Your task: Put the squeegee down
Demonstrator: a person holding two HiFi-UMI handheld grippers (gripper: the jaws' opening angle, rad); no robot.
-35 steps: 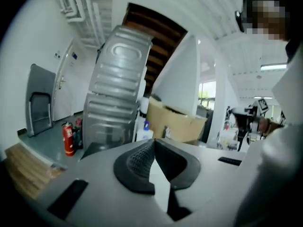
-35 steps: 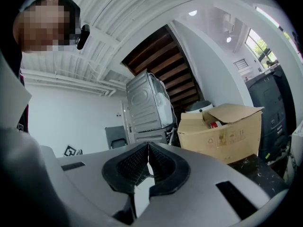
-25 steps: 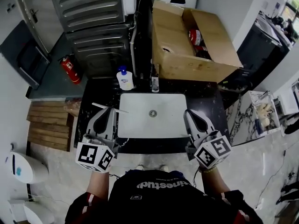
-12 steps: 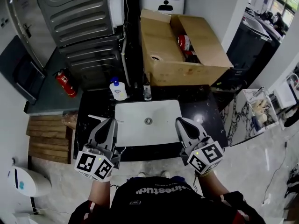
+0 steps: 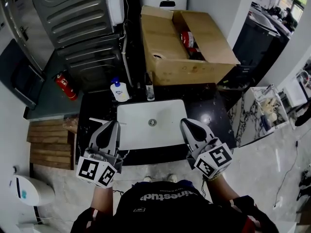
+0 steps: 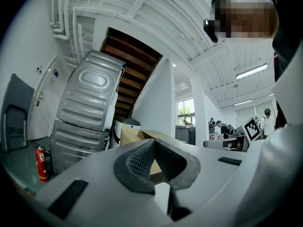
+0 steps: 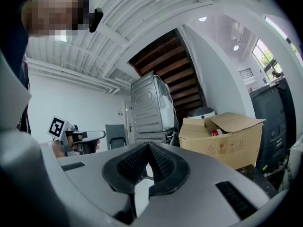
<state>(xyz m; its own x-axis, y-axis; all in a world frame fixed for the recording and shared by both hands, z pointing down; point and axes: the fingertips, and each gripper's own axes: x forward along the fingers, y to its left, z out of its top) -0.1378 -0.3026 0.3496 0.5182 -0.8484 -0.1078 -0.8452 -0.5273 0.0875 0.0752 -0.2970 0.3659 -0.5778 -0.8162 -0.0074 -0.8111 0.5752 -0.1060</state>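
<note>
I hold my left gripper (image 5: 113, 124) with its jaws pressed together at the tips. The left gripper view (image 6: 154, 143) shows nothing between the ribbed pads, only the cardboard box beyond them. My right gripper (image 5: 185, 123) is closed in the same way and is just as empty in its own view (image 7: 148, 144). From my head, the squeegee (image 5: 96, 120) shows as a thin white bar lying crosswise on the black counter (image 5: 216, 113), at 9 o'clock of the white sink (image 5: 170, 111). My left gripper's tip overlaps its middle from above, and I cannot tell whether the two touch. The two grippers flank the sink, the left at its 8 o'clock and the right at its 4 o'clock, both pointing away from me. At 11 o'clock of the sink a soap bottle (image 5: 117, 90) with a blue pump stands upright on the counter. The open cardboard box (image 5: 167, 47) sits behind the sink at 12 o'clock. A red fire extinguisher (image 5: 62, 85) lies on the grey floor well off at 10 o'clock, beside a grey ribbed machine (image 5: 77, 18).
</note>
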